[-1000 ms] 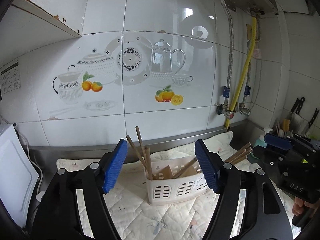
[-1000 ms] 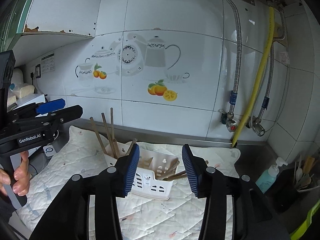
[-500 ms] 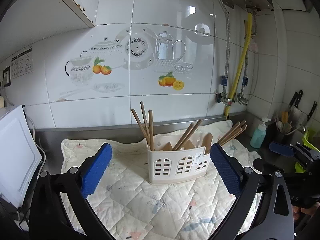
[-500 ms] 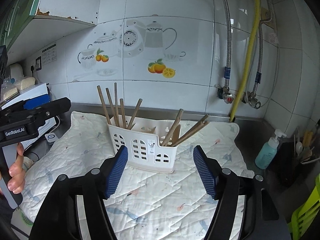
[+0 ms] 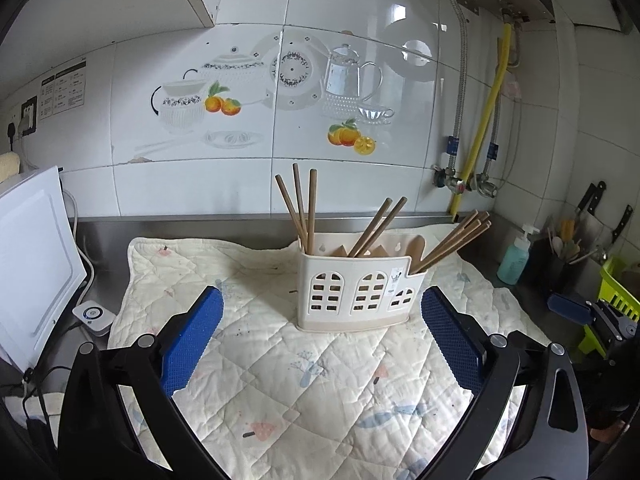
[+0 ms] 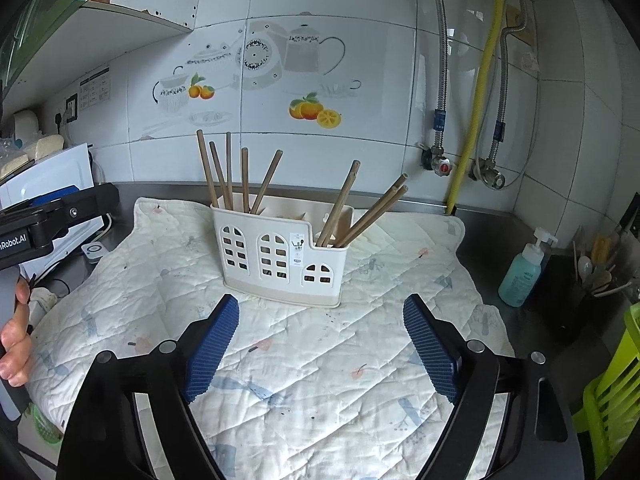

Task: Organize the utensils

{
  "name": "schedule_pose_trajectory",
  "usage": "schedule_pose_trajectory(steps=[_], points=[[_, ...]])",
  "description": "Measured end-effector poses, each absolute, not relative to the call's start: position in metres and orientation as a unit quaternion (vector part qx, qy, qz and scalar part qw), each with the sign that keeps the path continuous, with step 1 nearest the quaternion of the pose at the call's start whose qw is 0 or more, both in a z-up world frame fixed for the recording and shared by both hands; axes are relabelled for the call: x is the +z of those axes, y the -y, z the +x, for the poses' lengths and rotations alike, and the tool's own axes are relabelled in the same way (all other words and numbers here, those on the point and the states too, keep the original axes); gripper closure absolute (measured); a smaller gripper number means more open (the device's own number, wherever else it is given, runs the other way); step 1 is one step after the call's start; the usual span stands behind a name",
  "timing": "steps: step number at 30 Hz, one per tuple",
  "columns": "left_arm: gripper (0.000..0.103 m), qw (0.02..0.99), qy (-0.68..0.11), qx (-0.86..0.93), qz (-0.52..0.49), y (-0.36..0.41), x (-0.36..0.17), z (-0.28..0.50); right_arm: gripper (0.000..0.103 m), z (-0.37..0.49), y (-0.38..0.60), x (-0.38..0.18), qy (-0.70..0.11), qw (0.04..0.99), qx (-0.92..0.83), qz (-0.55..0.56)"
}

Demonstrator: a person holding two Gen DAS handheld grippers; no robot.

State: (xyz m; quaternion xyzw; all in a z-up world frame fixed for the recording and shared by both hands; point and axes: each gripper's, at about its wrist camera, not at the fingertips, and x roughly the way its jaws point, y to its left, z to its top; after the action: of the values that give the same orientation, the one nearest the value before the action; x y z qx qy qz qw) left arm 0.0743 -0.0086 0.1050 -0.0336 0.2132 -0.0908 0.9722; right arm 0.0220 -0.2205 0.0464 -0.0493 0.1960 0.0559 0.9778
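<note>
Your left gripper (image 5: 322, 336) and right gripper (image 6: 320, 344) both have jaws that have just been opening; they stand wide apart with nothing between them. The white plastic utensil caddy (image 6: 280, 256), holding brown wooden chopsticks (image 6: 224, 172), stands upright on the cream quilted mat (image 6: 320, 380), just ahead.

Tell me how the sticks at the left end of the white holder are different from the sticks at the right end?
The left-end chopsticks stand nearly upright; the right-end chopsticks lean far out to the right. The left-end chopsticks sit in the tall part of the white holder; the right-end ones sit in its low end. Both bunches are plain brown wood, and no gripper touches either.
</note>
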Motion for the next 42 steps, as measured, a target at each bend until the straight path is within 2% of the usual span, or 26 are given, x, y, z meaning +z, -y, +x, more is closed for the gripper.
schedule_pose_trajectory(steps=[9,42], points=[[0.005,0.969,-0.226,-0.087,-0.052,0.002,0.091,0.066,0.016,0.015,0.227,0.032,-0.211,0.976,0.056,-0.026],[0.005,0.964,-0.254,-0.073,-0.033,0.014,0.068,0.069,0.015,0.021,0.231,0.018,-0.232,0.971,0.054,-0.019]])
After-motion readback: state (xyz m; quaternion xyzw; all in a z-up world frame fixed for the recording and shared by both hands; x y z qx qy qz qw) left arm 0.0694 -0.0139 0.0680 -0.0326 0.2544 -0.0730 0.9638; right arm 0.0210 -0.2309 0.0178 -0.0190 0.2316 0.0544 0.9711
